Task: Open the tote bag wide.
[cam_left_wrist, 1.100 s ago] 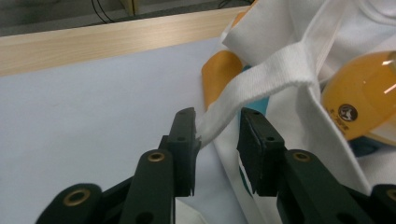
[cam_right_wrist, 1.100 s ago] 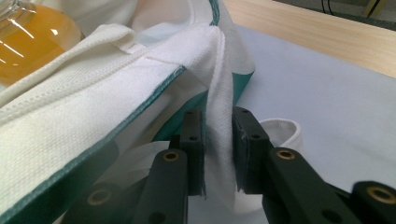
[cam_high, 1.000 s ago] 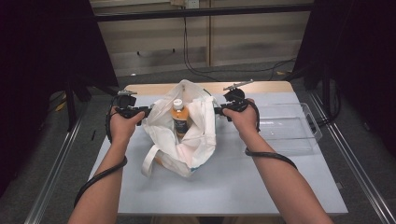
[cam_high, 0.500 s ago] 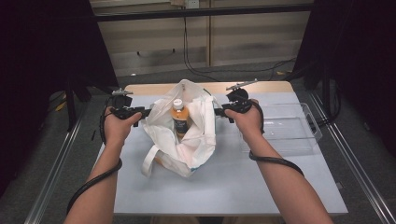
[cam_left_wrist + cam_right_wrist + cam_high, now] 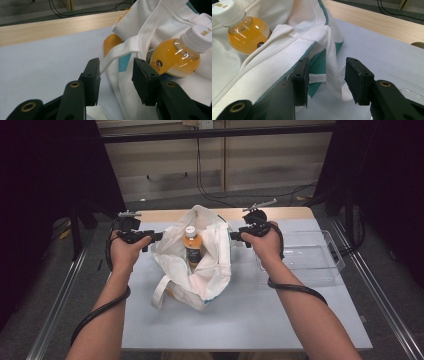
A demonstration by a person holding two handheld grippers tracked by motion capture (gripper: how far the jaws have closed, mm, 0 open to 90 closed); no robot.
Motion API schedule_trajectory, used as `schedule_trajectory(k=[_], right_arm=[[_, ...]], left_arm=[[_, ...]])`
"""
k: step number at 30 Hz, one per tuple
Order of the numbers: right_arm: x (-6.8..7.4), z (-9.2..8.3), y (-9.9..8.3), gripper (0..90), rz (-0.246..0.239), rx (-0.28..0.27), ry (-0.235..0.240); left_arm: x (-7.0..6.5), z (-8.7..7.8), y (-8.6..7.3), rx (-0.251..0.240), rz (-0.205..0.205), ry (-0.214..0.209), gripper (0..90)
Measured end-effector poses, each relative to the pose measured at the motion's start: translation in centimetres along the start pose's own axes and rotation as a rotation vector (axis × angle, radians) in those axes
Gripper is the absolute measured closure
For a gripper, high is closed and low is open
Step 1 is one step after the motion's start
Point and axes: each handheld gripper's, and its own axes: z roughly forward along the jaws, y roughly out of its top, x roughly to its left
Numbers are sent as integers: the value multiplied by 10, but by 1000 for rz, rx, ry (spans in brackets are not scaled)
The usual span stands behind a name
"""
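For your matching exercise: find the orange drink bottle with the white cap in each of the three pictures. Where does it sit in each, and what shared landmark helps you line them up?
High view: the orange drink bottle stands at centre, inside the open white tote bag.
Left gripper view: at the right edge, beyond the right jaw.
Right gripper view: top left corner, behind the bag's hem.
Shared landmark: the table's wooden far edge.

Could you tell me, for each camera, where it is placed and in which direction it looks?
High view: above the person's side, looking forward and down on the table; both forearms show.
Left gripper view: on the left tongs, looking at the bag; black jaws show.
Right gripper view: on the right tongs, facing the bag's other side; black jaws show.
Shared: both gripper views see the orange bottle.
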Motion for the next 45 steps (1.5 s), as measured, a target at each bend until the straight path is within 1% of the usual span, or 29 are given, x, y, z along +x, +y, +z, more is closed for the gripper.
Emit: schedule_trajectory(k=[1, 2, 3, 4, 5, 7, 8, 9, 10, 11, 13, 14, 15, 16, 18, 19, 23, 25, 26, 28, 34, 36, 39, 41, 42, 45], right_arm=[[0, 0, 0, 545, 1, 1, 2], [0, 0, 1, 545, 5, 5, 4], [0, 1, 1, 544, 5, 7, 6], [0, 1, 1, 535, 5, 7, 6], [-1, 2, 1, 531, 6, 7, 1], [-2, 2, 1, 532, 13, 7, 4], [-2, 1, 2, 532, 14, 5, 2], [-3, 1, 3, 532, 14, 4, 1], [-3, 1, 4, 532, 13, 0, 4], [-3, 0, 5, 532, 20, 1, 6], [-4, 0, 6, 526, 15, 4, 2], [-4, -1, 7, 518, 18, 7, 5], [-4, -1, 8, 515, 22, 5, 3], [-5, -2, 8, 513, 23, 2, 7], [-6, -3, 10, 507, 26, 2, 5], [-7, -4, 11, 507, 36, 1, 6], [-7, -7, 14, 499, 47, -1, 11], [-7, -8, 14, 499, 50, 2, 12], [-6, -8, 15, 497, 52, 0, 15], [-5, -9, 16, 497, 62, 2, 18], [-1, -12, 20, 497, 64, -5, 26], [2, -12, 21, 494, 53, -1, 23], [4, -13, 21, 494, 43, -1, 24], [6, -12, 22, 494, 38, 0, 29], [7, -12, 21, 494, 37, 3, 26], [8, -10, 21, 493, 36, 1, 35]], left_arm=[[1, 0, 1, 6, 3, -5, 577], [1, -1, 1, 5, -5, -9, 576], [1, -1, 2, 3, 5, 3, 572], [1, -2, 3, 15, 23, 12, 572], [1, -1, 4, 4, 10, 4, 572], [1, -1, 4, 0, 8, 7, 571], [2, -2, 5, 17, 23, 6, 572], [2, -1, 6, 7, 10, 1, 573], [2, -1, 6, 8, 7, 0, 573], [3, -1, 7, 12, 15, 1, 572], [2, 0, 7, 4, -4, -13, 570], [2, 0, 8, 8, 0, -16, 566], [1, 0, 8, 9, -10, -16, 567], [1, 1, 9, 15, -4, -21, 568], [0, 0, 10, 4, -9, -13, 568], [0, 0, 11, 6, -6, -18, 567], [-3, -3, 16, -4, 3, -20, 561], [-4, -3, 18, -11, -11, -28, 557], [-3, -4, 18, -12, -3, -29, 551], [-5, -5, 19, -16, -6, -32, 546], [-8, -7, 21, -22, 4, -41, 539], [-10, -5, 20, -12, 16, -43, 547], [-13, -3, 19, -9, 13, -46, 547], [-14, -3, 19, 5, 28, -48, 547], [-15, -1, 18, -9, 14, -48, 548], [-16, -1, 18, 2, 28, -50, 548]])
